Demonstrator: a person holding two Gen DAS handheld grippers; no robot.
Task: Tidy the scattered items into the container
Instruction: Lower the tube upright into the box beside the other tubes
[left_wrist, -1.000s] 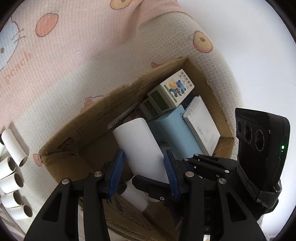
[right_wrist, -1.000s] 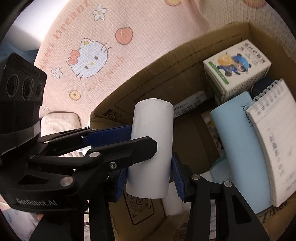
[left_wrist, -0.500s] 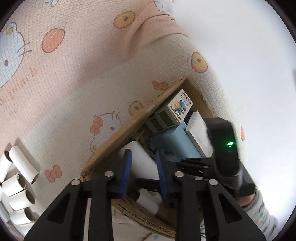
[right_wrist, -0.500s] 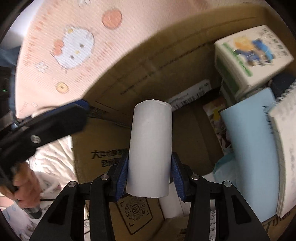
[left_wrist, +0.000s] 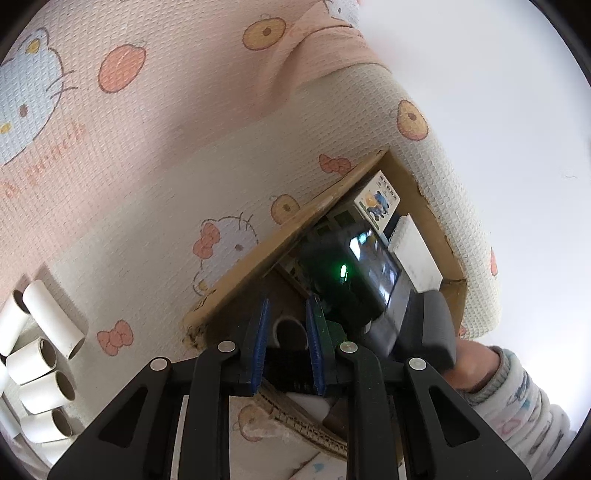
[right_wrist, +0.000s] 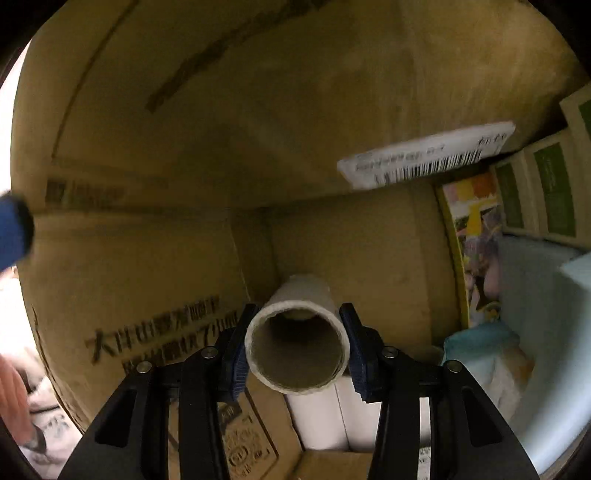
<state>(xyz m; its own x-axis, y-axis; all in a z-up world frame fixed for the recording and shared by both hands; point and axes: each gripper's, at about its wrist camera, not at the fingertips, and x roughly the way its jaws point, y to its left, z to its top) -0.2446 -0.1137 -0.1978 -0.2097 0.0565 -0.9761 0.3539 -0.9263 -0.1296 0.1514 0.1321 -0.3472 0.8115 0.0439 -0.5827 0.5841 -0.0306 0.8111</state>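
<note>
Right gripper (right_wrist: 297, 345): you had it reaching down inside the cardboard box (right_wrist: 258, 129), its blue pads pressed on either side of a white cardboard tube (right_wrist: 299, 332), whose open end faced the camera.
Held tube: it lay low in the box, just above other white tubes (right_wrist: 317, 417) on the box floor.
Left gripper (left_wrist: 286, 343): you held it above the near corner of the box, with nothing between the pads; its jaws had just been closing and stood at a narrow gap.
Box contents: a cartoon-printed carton (left_wrist: 378, 197), a spiral notepad (left_wrist: 415, 251) and a pale blue pack (right_wrist: 535, 332) sat at the far side.
Loose tubes (left_wrist: 40, 358): five or so still lay in a cluster on the patterned blanket (left_wrist: 147, 166), well apart from the box.
Your right hand (left_wrist: 469, 363): it showed at the box edge, in a printed sleeve.
</note>
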